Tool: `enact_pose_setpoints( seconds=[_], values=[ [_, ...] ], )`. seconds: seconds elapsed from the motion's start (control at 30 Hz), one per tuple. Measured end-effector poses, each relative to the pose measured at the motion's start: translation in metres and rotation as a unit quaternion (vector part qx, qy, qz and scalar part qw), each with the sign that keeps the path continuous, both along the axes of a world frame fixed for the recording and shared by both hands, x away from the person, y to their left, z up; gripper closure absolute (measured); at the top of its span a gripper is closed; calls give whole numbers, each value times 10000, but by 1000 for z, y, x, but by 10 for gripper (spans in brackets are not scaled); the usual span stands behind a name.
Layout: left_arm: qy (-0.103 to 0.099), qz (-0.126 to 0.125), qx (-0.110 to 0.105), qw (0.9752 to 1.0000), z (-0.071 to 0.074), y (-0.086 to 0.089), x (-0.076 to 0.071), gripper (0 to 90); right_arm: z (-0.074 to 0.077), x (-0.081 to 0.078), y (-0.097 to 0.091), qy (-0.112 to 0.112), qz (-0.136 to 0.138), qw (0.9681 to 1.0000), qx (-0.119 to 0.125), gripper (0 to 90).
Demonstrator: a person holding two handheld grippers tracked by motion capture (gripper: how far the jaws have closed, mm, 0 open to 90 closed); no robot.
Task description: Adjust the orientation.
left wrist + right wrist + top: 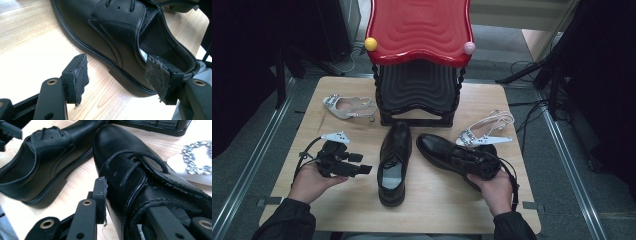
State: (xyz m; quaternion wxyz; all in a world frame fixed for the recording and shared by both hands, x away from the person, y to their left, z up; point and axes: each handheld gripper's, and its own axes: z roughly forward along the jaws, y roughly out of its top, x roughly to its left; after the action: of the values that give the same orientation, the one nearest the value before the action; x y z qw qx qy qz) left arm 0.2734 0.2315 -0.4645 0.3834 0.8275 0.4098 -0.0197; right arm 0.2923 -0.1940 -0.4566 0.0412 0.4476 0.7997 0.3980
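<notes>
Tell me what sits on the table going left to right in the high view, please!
Left tongs → silver shoe → left black shoe → right black shoe → white sandal.

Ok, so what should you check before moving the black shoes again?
1. Right hand-held gripper has one jaw inside the right shoe, one outside: ok.
2. That grip is tight: cannot tell.
3. Left hand-held gripper is open and holding nothing: ok.
4. Left shoe stands upright on the table: ok.
5. Both shoes point the same way: not ok, the right shoe lies slanted.
</notes>
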Motion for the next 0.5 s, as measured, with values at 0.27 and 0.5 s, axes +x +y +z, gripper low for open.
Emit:
enact_pose_setpoints(
  seconds=[0.27,0.5],
  values=[
    [-41,2,-3,10000,1,0,-2,346,-9,8,21,94,-197,9997,-111,721],
    [-35,-38,-1,10000,0,-1,-2,346,-14,9,27,89,-275,9994,-203,669]
  ],
)
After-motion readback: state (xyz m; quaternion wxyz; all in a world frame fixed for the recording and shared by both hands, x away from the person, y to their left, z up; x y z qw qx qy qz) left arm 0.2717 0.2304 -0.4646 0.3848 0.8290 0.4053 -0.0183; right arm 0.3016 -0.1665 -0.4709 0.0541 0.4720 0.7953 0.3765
